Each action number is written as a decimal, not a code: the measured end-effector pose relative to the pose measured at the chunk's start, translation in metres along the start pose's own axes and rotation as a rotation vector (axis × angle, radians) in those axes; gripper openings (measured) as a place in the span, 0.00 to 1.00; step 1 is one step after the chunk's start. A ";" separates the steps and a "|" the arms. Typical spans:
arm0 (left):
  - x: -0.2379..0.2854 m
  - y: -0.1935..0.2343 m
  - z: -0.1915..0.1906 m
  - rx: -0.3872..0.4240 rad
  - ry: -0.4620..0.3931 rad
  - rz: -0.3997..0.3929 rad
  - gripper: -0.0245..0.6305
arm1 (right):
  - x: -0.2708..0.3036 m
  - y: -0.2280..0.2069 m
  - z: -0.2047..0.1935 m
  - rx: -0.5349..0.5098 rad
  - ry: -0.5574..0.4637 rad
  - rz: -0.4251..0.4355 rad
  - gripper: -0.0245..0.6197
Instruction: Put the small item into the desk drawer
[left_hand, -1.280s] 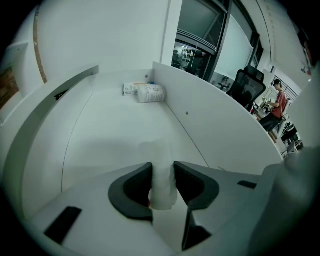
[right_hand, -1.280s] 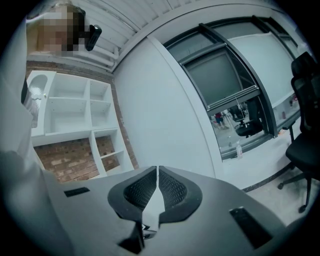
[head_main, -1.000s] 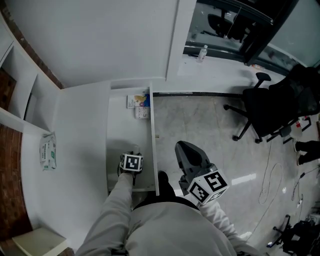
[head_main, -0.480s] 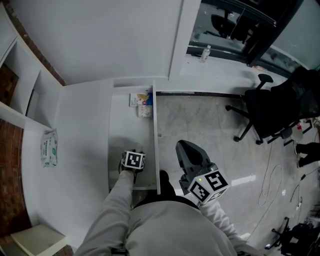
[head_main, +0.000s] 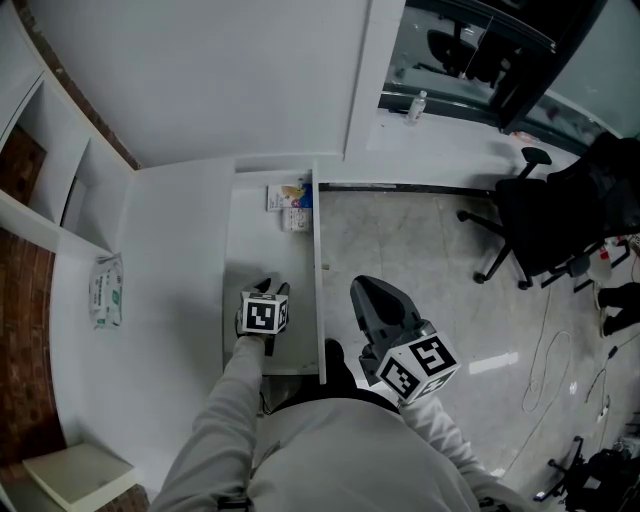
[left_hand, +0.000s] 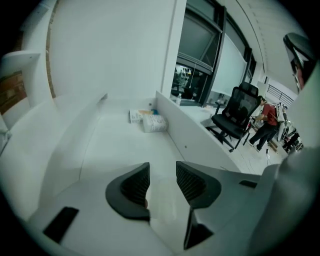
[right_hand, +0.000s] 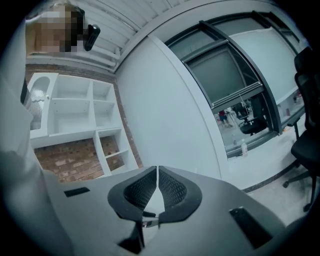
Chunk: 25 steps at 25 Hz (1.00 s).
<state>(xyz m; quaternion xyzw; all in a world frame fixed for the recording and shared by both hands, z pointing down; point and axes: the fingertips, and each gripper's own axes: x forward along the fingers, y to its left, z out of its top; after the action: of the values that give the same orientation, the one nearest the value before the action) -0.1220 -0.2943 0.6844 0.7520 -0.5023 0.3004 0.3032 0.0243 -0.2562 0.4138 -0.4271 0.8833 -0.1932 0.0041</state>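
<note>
Two grippers. The right gripper (head_main: 365, 295) hangs over the floor, jaws pressed together on nothing. The left gripper (head_main: 272, 288), jaws just opened wide, is above the single open drawer (head_main: 262, 245). A small white item (left_hand: 165, 202) shows faintly below the gap, untouched. At least two packets (head_main: 290, 205) lie at the drawer's far end.

White drawer (head_main: 266, 245), white desk (head_main: 170, 290), black office chair (head_main: 548, 215), red-brown brick wall (head_main: 18, 320).
</note>
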 end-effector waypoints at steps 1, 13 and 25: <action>-0.004 0.000 0.010 0.002 -0.034 0.000 0.30 | 0.000 0.001 0.000 0.002 -0.001 0.002 0.08; -0.082 -0.011 0.110 0.062 -0.360 0.006 0.24 | 0.001 0.002 0.006 -0.002 -0.030 0.003 0.08; -0.159 -0.017 0.145 0.068 -0.563 0.039 0.16 | -0.004 -0.001 0.013 -0.024 -0.046 -0.006 0.08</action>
<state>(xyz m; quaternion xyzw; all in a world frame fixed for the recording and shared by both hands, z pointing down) -0.1345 -0.3080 0.4693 0.8057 -0.5708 0.1022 0.1208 0.0295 -0.2584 0.4012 -0.4342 0.8839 -0.1727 0.0188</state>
